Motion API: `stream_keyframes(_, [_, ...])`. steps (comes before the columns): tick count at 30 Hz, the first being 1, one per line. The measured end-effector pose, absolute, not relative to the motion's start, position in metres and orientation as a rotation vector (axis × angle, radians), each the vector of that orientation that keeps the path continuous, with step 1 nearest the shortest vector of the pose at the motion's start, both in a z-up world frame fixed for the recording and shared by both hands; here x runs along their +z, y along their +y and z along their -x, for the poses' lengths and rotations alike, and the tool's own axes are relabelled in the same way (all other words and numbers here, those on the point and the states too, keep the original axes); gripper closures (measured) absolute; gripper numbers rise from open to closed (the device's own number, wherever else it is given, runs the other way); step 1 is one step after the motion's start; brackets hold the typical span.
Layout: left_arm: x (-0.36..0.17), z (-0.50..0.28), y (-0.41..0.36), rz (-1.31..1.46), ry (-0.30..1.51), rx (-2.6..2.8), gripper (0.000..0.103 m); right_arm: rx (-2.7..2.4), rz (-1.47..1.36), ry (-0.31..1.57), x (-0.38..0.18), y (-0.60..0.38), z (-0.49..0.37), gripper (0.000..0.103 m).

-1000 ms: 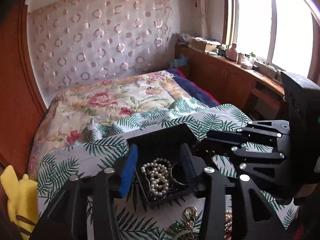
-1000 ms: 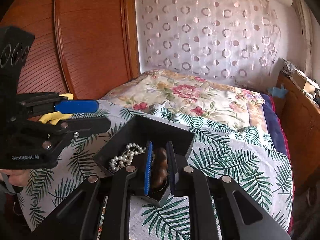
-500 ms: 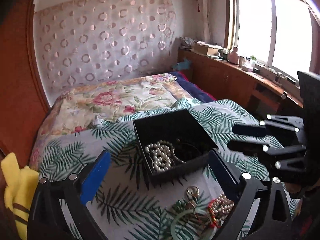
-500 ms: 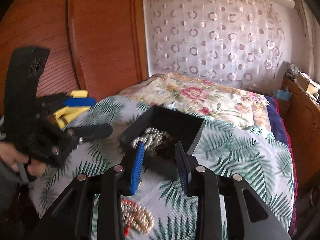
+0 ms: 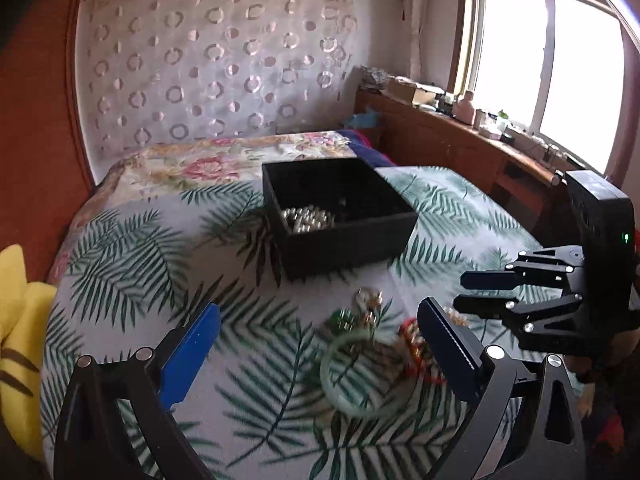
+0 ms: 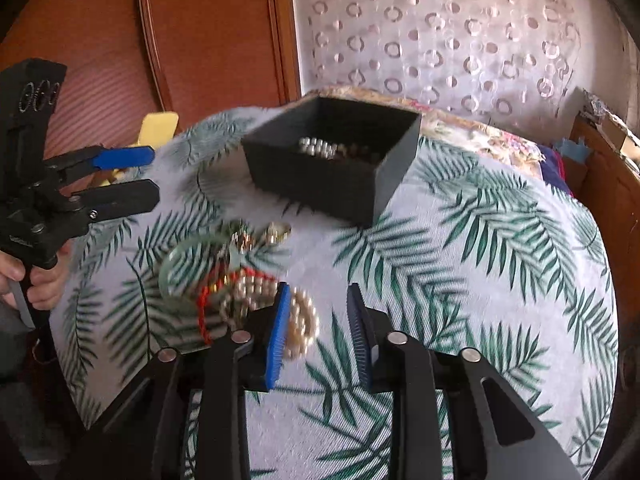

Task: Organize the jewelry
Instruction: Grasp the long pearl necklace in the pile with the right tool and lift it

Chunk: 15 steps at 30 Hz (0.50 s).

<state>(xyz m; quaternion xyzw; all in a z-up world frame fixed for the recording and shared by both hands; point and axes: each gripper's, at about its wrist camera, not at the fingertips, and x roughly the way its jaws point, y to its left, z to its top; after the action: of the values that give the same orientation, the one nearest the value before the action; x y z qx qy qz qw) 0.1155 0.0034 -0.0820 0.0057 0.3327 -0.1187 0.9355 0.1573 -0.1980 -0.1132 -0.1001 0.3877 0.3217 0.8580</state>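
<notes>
A black open box [image 5: 344,236] sits on the leaf-print cloth and holds a pearl necklace [image 5: 306,218]; it also shows in the right wrist view [image 6: 320,184]. A heap of loose jewelry lies nearer: a pale green bangle [image 5: 360,376], red beads [image 5: 412,344], a pearl strand [image 6: 300,320] and small metal pieces [image 6: 276,234]. My left gripper [image 5: 320,348] is wide open and empty above the heap. My right gripper [image 6: 320,312] is open and empty, its left finger over the pearl strand.
The leaf-print cloth [image 6: 480,260] covers a bed with a floral quilt [image 5: 192,168] behind. A yellow plush toy [image 5: 20,344] lies at the left edge. A wooden headboard [image 6: 120,60] stands on the left, a wooden sideboard [image 5: 460,148] under the window on the right.
Both grippers have pulled back from the box toward the loose heap. The left gripper has opened wide. The right gripper, shut on a dark bead bracelet over the box, has opened and is empty.
</notes>
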Motion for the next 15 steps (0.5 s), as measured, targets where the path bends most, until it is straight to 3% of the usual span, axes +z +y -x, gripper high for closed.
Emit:
stream_keyframes(14, [-0.100,-0.083,-0.002,-0.079,0.687,-0.216,0.008,0.686,0.210,0.878,-0.124,-0.196,-0.146,0.080])
stream_keyframes(15, [-0.101,-0.083,-0.002,-0.073,0.691,-0.220,0.008,0.694,0.209,0.877,-0.124,-0.196,-0.145,0.086])
